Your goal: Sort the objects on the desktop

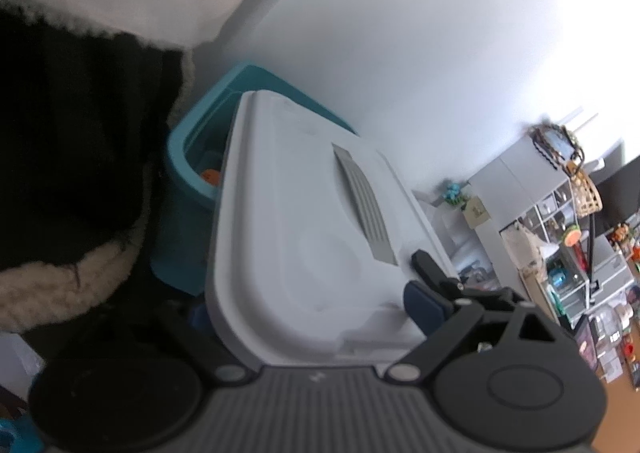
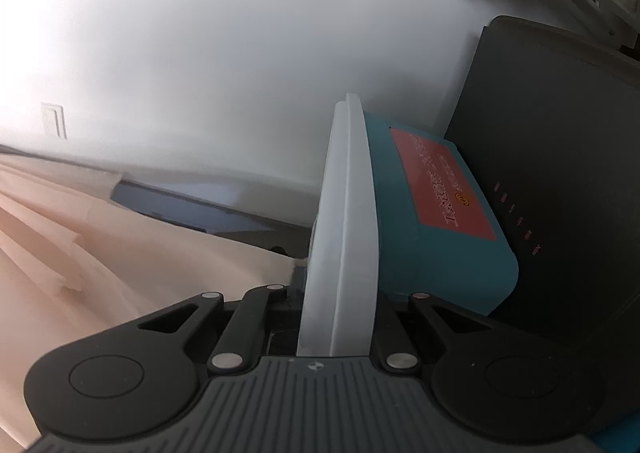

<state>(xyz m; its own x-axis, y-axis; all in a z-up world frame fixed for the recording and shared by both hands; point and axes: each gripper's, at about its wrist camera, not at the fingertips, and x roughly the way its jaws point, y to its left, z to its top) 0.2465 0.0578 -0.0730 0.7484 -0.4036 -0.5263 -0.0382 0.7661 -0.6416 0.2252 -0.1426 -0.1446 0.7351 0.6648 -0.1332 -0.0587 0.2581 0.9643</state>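
Note:
A teal storage box [image 1: 188, 189] has a white lid [image 1: 304, 229] tilted up on it. An orange object [image 1: 210, 176] lies inside the box. My left gripper [image 1: 316, 317] is shut on the lid's near edge, with one blue-padded finger [image 1: 424, 303] showing on its right side. In the right wrist view the same lid [image 2: 344, 237] is seen edge-on, with the teal box [image 2: 432, 221] and its red label to the right. My right gripper [image 2: 340, 309] is shut on the lid's edge.
A black fleece-lined garment [image 1: 72, 157] hangs at the left. Cluttered white shelves [image 1: 560, 221] stand at the far right. In the right wrist view a black panel [image 2: 560, 181] stands behind the box and pinkish cloth [image 2: 80, 253] lies at the left.

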